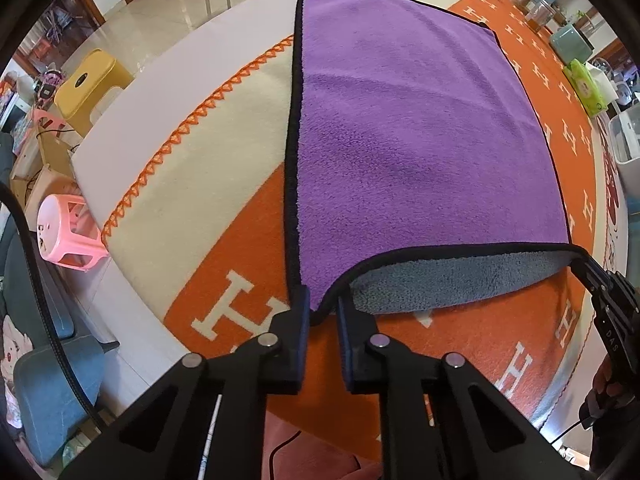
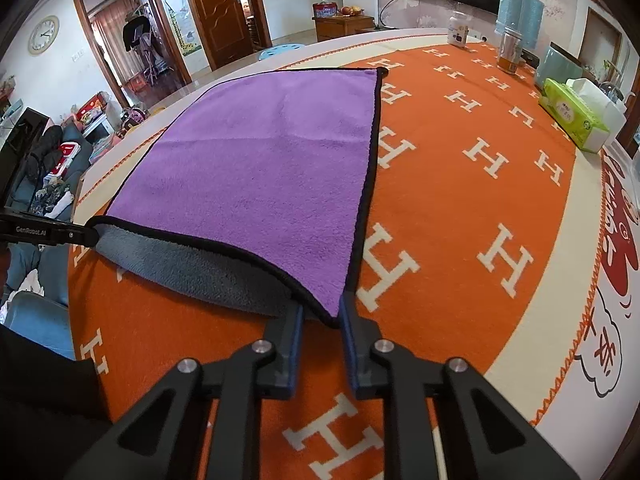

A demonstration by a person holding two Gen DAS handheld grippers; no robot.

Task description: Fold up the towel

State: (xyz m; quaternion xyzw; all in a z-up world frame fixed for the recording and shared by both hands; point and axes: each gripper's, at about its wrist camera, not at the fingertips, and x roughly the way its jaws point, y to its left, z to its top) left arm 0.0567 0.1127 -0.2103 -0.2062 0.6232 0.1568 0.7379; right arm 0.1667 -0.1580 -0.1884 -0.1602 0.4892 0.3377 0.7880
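Note:
A purple towel (image 1: 420, 128) with a black hem and a grey underside lies spread on the orange blanket (image 1: 248, 248). Its near edge is lifted off the blanket, so the grey underside (image 1: 460, 280) shows. My left gripper (image 1: 323, 308) is shut on the near left corner. My right gripper (image 2: 321, 314) is shut on the near right corner of the towel (image 2: 260, 168). The right gripper shows at the right edge of the left wrist view (image 1: 600, 280). The left gripper shows at the left edge of the right wrist view (image 2: 86, 236).
The orange blanket (image 2: 480, 200) with white H letters covers the table. A green tissue pack (image 2: 572, 120), a glass jar (image 2: 510, 54) and a white bottle (image 2: 458, 30) stand at the far right. Pink (image 1: 68, 232) and yellow (image 1: 90, 88) stools stand on the floor left.

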